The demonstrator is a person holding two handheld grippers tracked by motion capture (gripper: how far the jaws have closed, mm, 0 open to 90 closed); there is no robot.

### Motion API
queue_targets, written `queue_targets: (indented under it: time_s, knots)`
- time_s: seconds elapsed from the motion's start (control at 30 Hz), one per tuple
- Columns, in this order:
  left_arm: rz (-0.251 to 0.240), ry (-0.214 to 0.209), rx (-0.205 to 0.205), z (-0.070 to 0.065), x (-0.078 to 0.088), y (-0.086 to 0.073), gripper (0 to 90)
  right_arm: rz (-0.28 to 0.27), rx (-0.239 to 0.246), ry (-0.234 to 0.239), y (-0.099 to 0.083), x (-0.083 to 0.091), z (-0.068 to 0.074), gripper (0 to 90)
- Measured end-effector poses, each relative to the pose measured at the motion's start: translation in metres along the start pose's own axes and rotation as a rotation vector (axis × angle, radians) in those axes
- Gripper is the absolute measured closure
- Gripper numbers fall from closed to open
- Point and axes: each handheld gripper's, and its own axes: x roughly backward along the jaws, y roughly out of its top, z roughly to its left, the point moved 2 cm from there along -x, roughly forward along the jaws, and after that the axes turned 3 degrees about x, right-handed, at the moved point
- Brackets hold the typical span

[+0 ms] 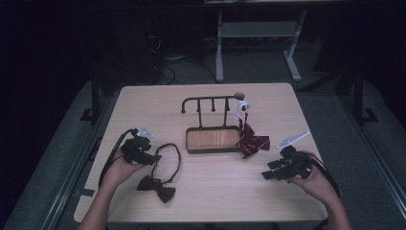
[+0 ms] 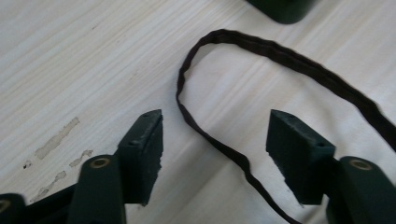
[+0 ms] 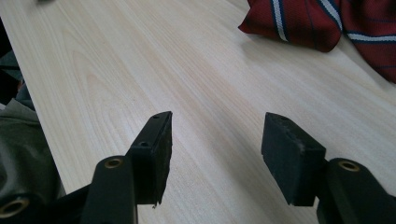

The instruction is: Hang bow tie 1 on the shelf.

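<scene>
Both claws gape: left claw (image 2: 215,140) straddles bow-tie strap (image 2: 219,144); right claw (image 3: 215,144) near striped bow (image 3: 322,23).

You are seated in what looks like a lab or recording studio — a pale wooden table (image 1: 210,191) lit from above while the room around it falls into near darkness. Beyond its far edge, the grey metal legs of a workbench (image 1: 219,45) stand on a grey carpeted floor (image 1: 268,67), with loose cables (image 1: 165,64) trailing beside them. Dark stand legs (image 1: 93,103) flank the table on both sides — rig gear, not household furniture.
</scene>
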Motion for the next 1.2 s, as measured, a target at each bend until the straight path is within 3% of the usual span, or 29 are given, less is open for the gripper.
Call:
queue_targets:
  time_s: [0.37, 0.7, 1.03, 1.2]
  knots:
    - [0.088, -0.010, 0.044, 0.016, -0.022, 0.007, 52.6, -0.007, 0.008, 0.007, -0.001, 0.000, 0.000, 43.4]
    - [0.119, -0.031, 0.061, 0.021, -0.031, 0.007, 67.2, -0.011, 0.010, 0.009, 0.001, 0.002, 0.003, 43.8]
    - [0.110, -0.034, 0.042, 0.021, -0.033, 0.008, 89.1, -0.031, 0.006, 0.005, 0.000, 0.007, 0.002, 44.1]
    - [0.110, -0.051, 0.040, 0.021, -0.030, 0.007, 89.7, -0.031, -0.003, 0.003, -0.001, 0.006, 0.000, 44.2]
